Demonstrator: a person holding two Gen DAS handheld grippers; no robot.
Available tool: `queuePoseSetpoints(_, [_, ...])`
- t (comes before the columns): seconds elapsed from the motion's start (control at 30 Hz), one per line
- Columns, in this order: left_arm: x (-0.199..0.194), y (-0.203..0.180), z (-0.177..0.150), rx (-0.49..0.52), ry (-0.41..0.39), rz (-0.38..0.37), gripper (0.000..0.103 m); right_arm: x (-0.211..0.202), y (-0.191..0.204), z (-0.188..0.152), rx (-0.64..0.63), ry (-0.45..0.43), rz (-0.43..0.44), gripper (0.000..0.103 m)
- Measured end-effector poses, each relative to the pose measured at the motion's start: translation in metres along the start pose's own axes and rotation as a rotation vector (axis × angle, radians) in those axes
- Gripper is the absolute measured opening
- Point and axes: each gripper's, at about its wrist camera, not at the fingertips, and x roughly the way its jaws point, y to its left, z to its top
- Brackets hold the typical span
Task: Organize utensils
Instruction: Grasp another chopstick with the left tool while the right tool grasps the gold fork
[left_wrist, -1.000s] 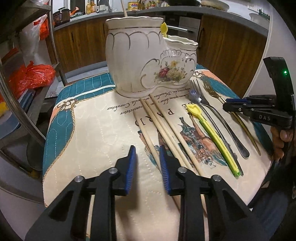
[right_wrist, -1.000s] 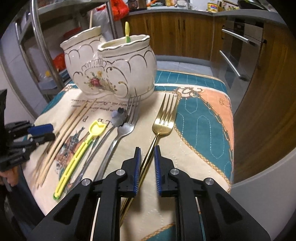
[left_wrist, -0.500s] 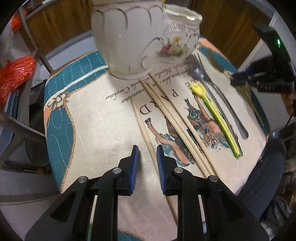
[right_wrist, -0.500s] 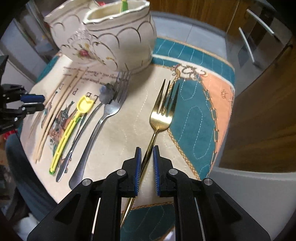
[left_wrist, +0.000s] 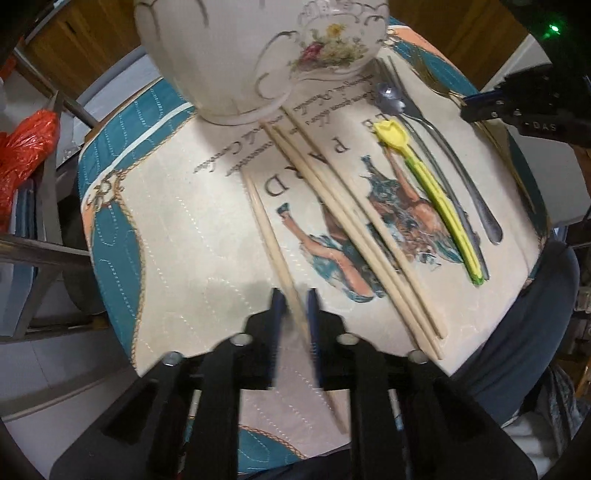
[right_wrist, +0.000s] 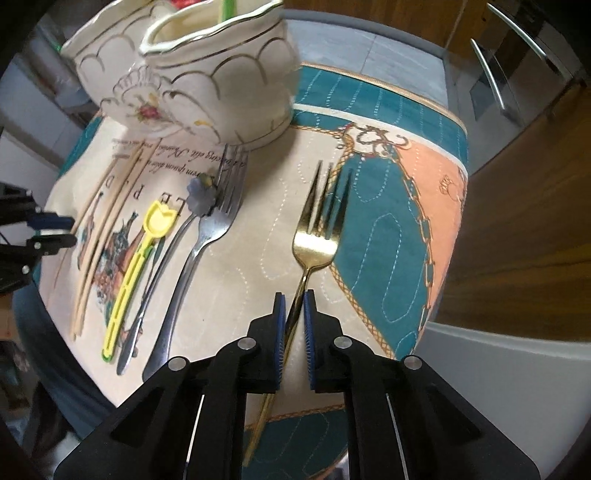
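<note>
A cream ceramic two-pot utensil holder with gold scalloped trim and a painted flower spray (right_wrist: 192, 77) stands at the upper left of the right wrist frame on a quilted cloth-covered surface printed in teal, peach and cream (right_wrist: 399, 229); a green stick (right_wrist: 227, 5) rises from its nearer pot, and what else the pots hold cannot be seen. The right gripper (right_wrist: 294, 325) sits at lower centre with its fingers narrowly parted on either side of the handle of a gold metal fork (right_wrist: 314, 243), whose tines point toward the holder; whether the pads touch the handle cannot be told. Left of it lie a silver metal fork (right_wrist: 199, 254), a silver spoon with a blue flower charm (right_wrist: 201, 194) and a yellow plastic tulip-tipped pick (right_wrist: 129, 273). In the left wrist frame, the left gripper (left_wrist: 293, 321) at lower centre has its fingers narrowly parted around a single pale wooden chopstick (left_wrist: 269, 240), blurred there. Three more wooden chopsticks (left_wrist: 354, 229) lie just right of it.
</note>
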Motion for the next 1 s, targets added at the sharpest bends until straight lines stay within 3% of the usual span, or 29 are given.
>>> queuePoseSetpoints(0.17, [-0.003,0.006,-0.005,-0.016,-0.038,-0.011,0.006,-0.006,-0.003,-0.007,0.026,-0.047,0.02,0.006])
queuePoseSetpoints(0.33, [-0.024,0.027,-0.02,-0.082,-0.168,-0.058,0.006,-0.021,-0.012,-0.014,0.052,-0.14,0.044,0.006])
queuePoseSetpoints(0.47, [-0.047,0.044,-0.034,-0.146,-0.311,-0.085,0.006,-0.041,-0.011,-0.025,0.045,-0.257,0.071,0.006])
queuePoseSetpoints(0.73, [-0.089,0.039,-0.064,-0.213,-0.698,-0.034,0.006,-0.079,0.005,-0.064,0.023,-0.556,0.088,0.006])
queuePoseSetpoints(0.87, [-0.1,0.034,-0.069,-0.24,-0.841,-0.046,0.006,-0.091,0.012,-0.07,0.036,-0.668,0.087,0.006])
queuePoseSetpoints(1.0, [-0.109,0.032,-0.067,-0.257,-0.936,-0.049,0.006,-0.101,0.012,-0.069,0.054,-0.743,0.091,0.006])
